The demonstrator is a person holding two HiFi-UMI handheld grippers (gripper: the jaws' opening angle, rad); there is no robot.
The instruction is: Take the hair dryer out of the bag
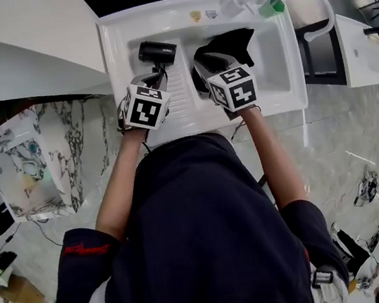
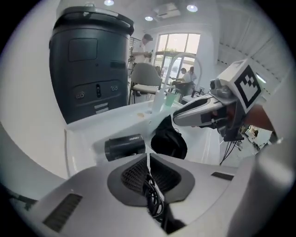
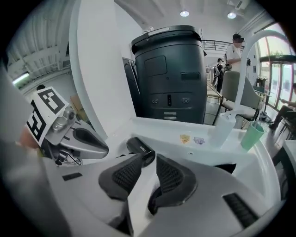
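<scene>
Left gripper (image 2: 148, 159) pinches cord (image 2: 153, 196); dryer (image 2: 124, 147) lettering blurred

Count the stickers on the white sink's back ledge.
2. A yellowish sticker and a paler sticker lie side by side on the sink's back ledge, left of the clear bottle. Others may be hidden behind the grippers.

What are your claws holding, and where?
The left claw pinches a black cord between its pads; the right claw holds nothing.

place: open indoor workroom | signs: white sink (image 1: 176, 24), marble floor (image 1: 357, 128), seated people (image 2: 184, 74)
</scene>
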